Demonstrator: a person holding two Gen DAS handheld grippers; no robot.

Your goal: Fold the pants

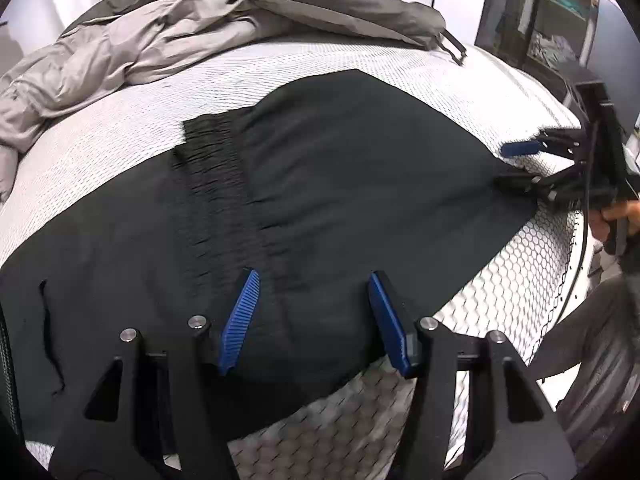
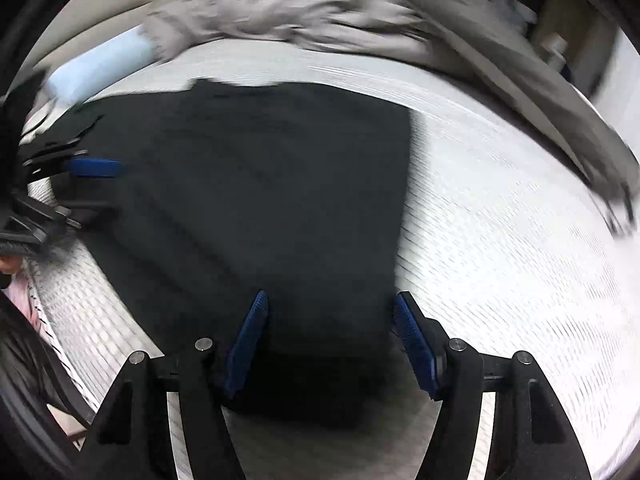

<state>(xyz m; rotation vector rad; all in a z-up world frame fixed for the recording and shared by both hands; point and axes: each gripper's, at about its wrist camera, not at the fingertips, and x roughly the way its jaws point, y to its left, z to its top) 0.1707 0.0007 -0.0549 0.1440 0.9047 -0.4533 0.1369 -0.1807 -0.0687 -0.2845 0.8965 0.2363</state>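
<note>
- While pants (image 1: 320,168) lie flat on mattress (image 1: 400,68), black, already doubled over w/ elastic waistband (image 1: 216,184) running across the cloth in left view: looks mid-fold, between one fold and the next.
- Left gripper (image 1: 314,320): jaws apart, blue pads (image 1: 240,320) either side of near hem, nothing pinched; hovering over cloth close to waistband, whether touching can't tell.
- Right gripper (image 2: 330,340): jaws apart too, over near right corner of pants in its own view; right pad just past cloth edge, left pad over cloth. No grip seen.
- From left view, right gripper (image 1: 516,164) seen at far right tip of pants, one finger above, one at cloth level; straddling edge or just beside it, hard to say.
- Right view smeared by motion, so fine contact there not readable.
- Step in hand, as a guess: reaching for near edge at both ends, prior to lifting it over.
- Next move calls for: both sets of jaws down onto edge, catching all layers, closing at same time; then lift and carry away toward far edge, keeping edge taut and level btw. grippers.
- Risk: grabbing top layer only, so fold splits; or snagging mesh cover of mattress along w/ cloth.
- Grey bedding (image 1: 140,40) heaped at back, well apart from pants; shouldn't interfere unless fold overshoots.
</note>
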